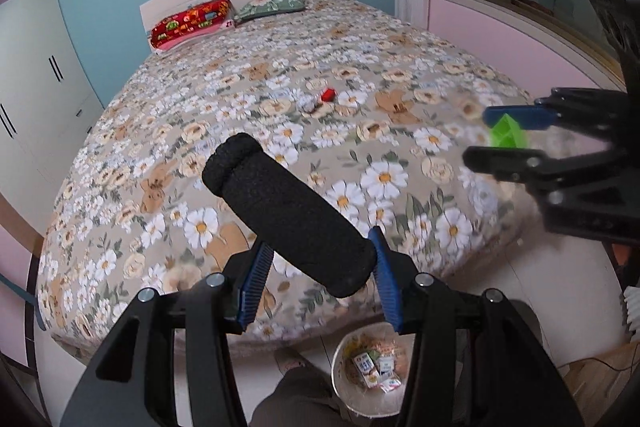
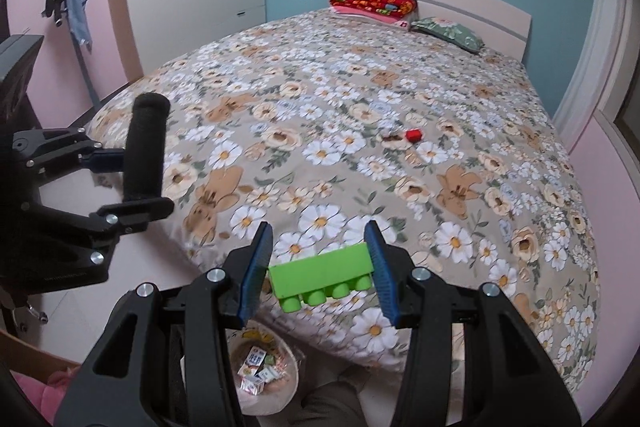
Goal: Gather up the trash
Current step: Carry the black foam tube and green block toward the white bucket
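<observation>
Green brick [image 2: 322, 277], black foam roller [image 1: 288, 213], floral beige bedspread [image 1: 280, 107].

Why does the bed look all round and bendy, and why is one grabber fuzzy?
Left wrist view: the fisheye lens bows the bed and darkens the corners; the right gripper with its green block is smeared by motion blur. Right wrist view: same bulging; the left gripper holding the black foam roll looks slightly soft, while the bin below is shaded.

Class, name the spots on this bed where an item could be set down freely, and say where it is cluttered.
Free: the bedspread between the pillows and the red scrap, and the near stretch towards the foot. Crowded: mid-bed around the red scrap and crumpled paper, and the bin, nearly full.
</observation>
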Demonstrator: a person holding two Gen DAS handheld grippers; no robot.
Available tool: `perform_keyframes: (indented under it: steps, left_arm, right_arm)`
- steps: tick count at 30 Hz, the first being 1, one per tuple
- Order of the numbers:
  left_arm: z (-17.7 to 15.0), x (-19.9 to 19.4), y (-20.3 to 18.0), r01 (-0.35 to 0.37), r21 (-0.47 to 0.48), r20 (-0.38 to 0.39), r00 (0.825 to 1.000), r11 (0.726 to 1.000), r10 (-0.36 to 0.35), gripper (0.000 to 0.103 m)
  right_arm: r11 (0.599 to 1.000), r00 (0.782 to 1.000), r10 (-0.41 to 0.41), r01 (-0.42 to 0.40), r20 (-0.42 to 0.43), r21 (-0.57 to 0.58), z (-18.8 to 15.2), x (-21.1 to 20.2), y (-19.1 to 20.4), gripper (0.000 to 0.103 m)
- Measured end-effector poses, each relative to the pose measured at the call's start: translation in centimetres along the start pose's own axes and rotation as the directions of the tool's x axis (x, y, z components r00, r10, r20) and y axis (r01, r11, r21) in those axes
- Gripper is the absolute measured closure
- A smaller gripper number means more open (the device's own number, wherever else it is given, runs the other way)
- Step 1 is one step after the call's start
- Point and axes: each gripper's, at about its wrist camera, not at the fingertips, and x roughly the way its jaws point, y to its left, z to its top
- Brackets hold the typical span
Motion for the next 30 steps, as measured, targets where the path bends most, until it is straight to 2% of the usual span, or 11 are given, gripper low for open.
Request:
perform_keyframes:
  steps: [15, 30]
  left_arm:
    - [-7.2, 2.2, -0.9, 0.045, 0.012, -0.098, 0.994, 0.999, -0.044, 0.052]
    - [-12.6, 6.6, -2.2, 0.093, -0.001, -0.214, 0.973, 0.996, -0.091, 0.052]
  right_arm:
    - [0.997, 0.995, 0.073, -0.075, -0.067, -0.034, -5.4, 1.8, 4.0, 0.054]
    - [0.993, 0.982, 0.121, -0.121, -0.142, 0.005, -11.4, 5.3, 5.1, 0.055]
